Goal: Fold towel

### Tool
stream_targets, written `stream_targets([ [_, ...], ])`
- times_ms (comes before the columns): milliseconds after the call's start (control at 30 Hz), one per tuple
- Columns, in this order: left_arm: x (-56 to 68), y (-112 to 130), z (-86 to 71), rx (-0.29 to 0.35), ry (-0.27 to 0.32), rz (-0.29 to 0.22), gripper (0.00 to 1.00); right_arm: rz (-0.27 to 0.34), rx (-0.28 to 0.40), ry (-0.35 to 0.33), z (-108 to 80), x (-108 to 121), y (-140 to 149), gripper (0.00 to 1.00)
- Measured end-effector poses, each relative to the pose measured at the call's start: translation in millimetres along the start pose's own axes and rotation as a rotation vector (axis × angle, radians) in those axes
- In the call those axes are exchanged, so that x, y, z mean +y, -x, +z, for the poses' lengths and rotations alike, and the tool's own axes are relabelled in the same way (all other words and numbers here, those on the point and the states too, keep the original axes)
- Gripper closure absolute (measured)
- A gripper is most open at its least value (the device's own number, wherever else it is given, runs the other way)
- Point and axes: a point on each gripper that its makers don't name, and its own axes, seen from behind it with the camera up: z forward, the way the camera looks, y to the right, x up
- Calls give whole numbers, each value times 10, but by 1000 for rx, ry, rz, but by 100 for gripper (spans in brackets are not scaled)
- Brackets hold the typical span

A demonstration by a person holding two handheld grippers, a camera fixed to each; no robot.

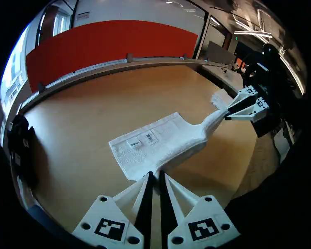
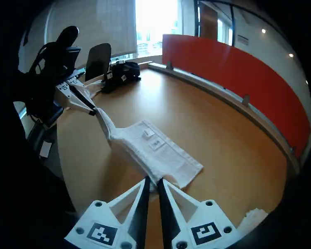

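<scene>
A broad wooden table takes up most of both views, with a long red partition panel standing along its far edge. A white towel lies near the middle of the table, flat through most of its length. It is pulled into a narrow, raised strip at one end and held between the two grippers. In the right gripper view, two dark office chairs stand at the table's far end by a bright window, and a black bag rests on the tabletop near them. The left gripper has its fingers drawn almost together, pinching the near corner of the towel just above the wood. The right gripper is likewise closed on the towel's edge, its fingertips clamping the cloth. In the left gripper view it can be seen farther off at the right, holding the bunched end off the table. Two small labels lie side by side on the towel's upper face.
</scene>
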Motion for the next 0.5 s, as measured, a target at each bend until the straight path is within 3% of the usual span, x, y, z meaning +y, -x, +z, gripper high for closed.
stream_targets([
  [500, -352, -119, 457, -21, -43, -55, 89, 9, -34, 44, 369, 420, -5, 85],
])
